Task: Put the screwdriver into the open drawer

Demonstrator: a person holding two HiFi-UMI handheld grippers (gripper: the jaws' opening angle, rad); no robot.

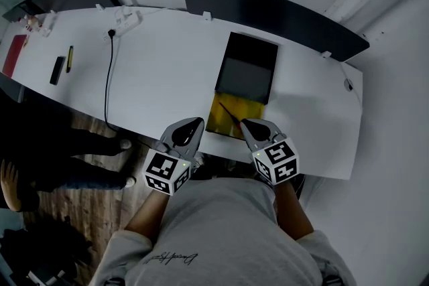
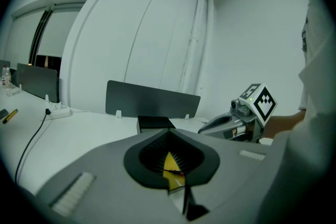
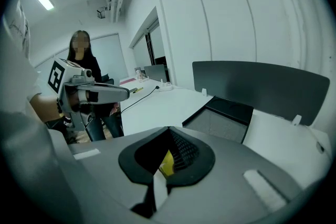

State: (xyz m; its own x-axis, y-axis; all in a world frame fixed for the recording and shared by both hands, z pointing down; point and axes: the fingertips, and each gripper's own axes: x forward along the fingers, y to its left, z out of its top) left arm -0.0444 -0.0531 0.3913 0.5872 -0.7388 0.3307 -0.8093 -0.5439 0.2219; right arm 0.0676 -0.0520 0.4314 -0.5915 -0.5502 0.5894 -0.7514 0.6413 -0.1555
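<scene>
1. Two grippers, the left gripper (image 1: 196,124) and the right gripper (image 1: 247,125), hover empty with jaws pressed together just in front of the yellow-lined drawer (image 1: 253,110). The screwdriver (image 1: 228,113) seems to lie inside it.
2. A careless closed tip could jog the drawer or flick the screwdriver out.
3. White table (image 1: 161,77), dark divider (image 1: 281,13), bystander (image 3: 86,68) nearby.

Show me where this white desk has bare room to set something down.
Widest bare patch: between the black cable and the black box. Another: right of the box, to the desk edge. Crowded: left end around the pen, and the yellow drawer by the left gripper and right gripper.
</scene>
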